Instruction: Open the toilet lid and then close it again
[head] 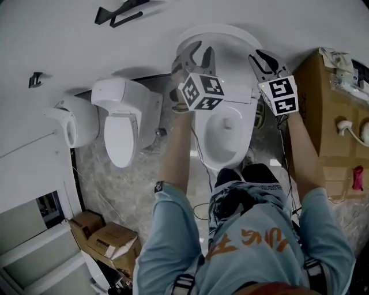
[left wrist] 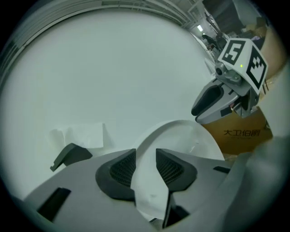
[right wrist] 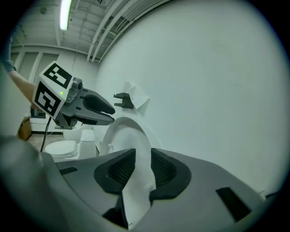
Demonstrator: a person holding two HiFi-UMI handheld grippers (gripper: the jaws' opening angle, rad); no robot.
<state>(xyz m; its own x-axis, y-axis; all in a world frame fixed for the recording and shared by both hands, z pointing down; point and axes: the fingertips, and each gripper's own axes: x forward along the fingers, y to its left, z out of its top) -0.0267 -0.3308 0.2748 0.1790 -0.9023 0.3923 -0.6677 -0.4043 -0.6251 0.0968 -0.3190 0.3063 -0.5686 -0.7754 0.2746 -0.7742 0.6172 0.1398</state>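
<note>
The white toilet lid point(head: 222, 36) stands raised against the wall above the open bowl point(head: 226, 133). My left gripper point(head: 199, 56) is at the lid's left rim and my right gripper point(head: 264, 61) at its right rim. In the left gripper view the lid point(left wrist: 183, 140) runs between the jaws of the left gripper point(left wrist: 146, 165), which stand apart, open around the rim. In the right gripper view the lid's edge point(right wrist: 126, 136) likewise passes between the parted jaws of the right gripper point(right wrist: 142, 168). Each gripper sees the other: right gripper point(left wrist: 213, 102), left gripper point(right wrist: 97, 111).
A second white toilet point(head: 124, 129) and another white fixture point(head: 69, 121) stand to the left. A tall cardboard box point(head: 326, 115) is close on the right, more boxes point(head: 109, 239) at lower left. A black bracket point(head: 118, 12) hangs on the wall. The person's legs stand before the bowl.
</note>
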